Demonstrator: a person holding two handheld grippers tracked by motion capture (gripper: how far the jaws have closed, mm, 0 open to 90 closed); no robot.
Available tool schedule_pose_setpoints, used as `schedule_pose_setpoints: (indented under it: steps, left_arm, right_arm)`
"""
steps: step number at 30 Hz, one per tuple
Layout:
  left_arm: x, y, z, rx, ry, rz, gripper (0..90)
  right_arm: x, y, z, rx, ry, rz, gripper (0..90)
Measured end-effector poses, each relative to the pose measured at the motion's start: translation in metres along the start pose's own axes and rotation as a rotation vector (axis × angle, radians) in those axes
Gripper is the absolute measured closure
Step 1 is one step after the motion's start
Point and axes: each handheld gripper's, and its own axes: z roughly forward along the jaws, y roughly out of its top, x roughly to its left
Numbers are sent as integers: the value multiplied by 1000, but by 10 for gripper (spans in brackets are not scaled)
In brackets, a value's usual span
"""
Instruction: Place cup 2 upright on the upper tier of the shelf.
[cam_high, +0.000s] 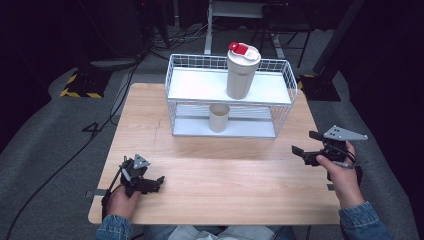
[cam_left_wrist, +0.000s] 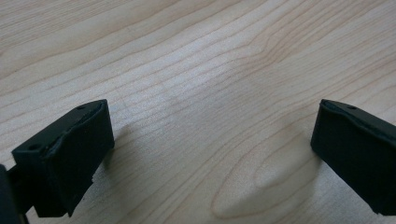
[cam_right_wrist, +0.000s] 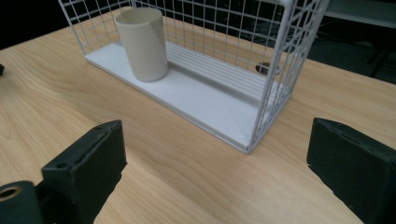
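The surface (cam_high: 215, 170) is overlooked from above; close wood is faced in the left gripper view — the rack (cam_right_wrist: 196, 88) is shared with the right.

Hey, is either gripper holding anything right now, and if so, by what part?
Nothing is held. The left gripper is open over bare table; the right gripper is open too, short of the wire shelf and its beige cup.

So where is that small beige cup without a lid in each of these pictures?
High view: the small beige open cup stands on the lower shelf of the white wire rack, centre.
Left gripper view: bare wooden table; no cup here.
Right gripper view: upper left, on that shelf.
Shared landmark: the light wood tabletop.
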Motion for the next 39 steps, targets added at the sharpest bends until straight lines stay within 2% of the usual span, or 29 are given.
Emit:
schedule_pose_setpoints:
  steps: [3,6,7,10,11,17,21,23,25,28,30,31,36,39]
  left_arm:
    - [0,0,0,0,0,0,0]
    - [0,0,0,2,-1,-4,0]
    - [0,0,0,-1,1,-4,0]
    - [0,0,0,0,2,-4,0]
    - [0,0,0,2,-1,-4,0]
    - [0,0,0,0,2,-4,0]
    - [0,0,0,2,-1,-4,0]
    - [0,0,0,2,-1,-4,0]
    - [0,0,0,2,-1,-4,0]
    - [0,0,0,2,-1,-4,0]
    - [0,0,0,2,-1,-5,0]
    - [0,0,0,2,-1,-5,0]
    - [-1,0,0,2,-2,-10,0]
    - [0,0,0,2,-1,-4,0]
  right_arm:
    - [-1,-8,-2,-3,-8,10,57]
    - [-4,-26,-5,13,-11,43,64]
    - [-4,-26,-5,13,-11,43,64]
    - [-9,-43,-6,18,-17,84,65]
    - [-12,-51,-4,41,-24,96,65]
    - [-19,-69,3,79,-45,121,67]
    - [-21,-78,6,97,-42,132,67]
    - [-20,-86,9,124,-41,128,67]
    - [-19,-91,10,137,-44,112,68]
    - [-17,-95,12,150,-40,115,68]
    - [-15,-100,14,170,-46,93,68]
    - [-11,-103,17,195,-52,58,70]
    - [-4,-106,22,230,-41,26,72]
    - [2,-108,29,269,-26,-4,72]
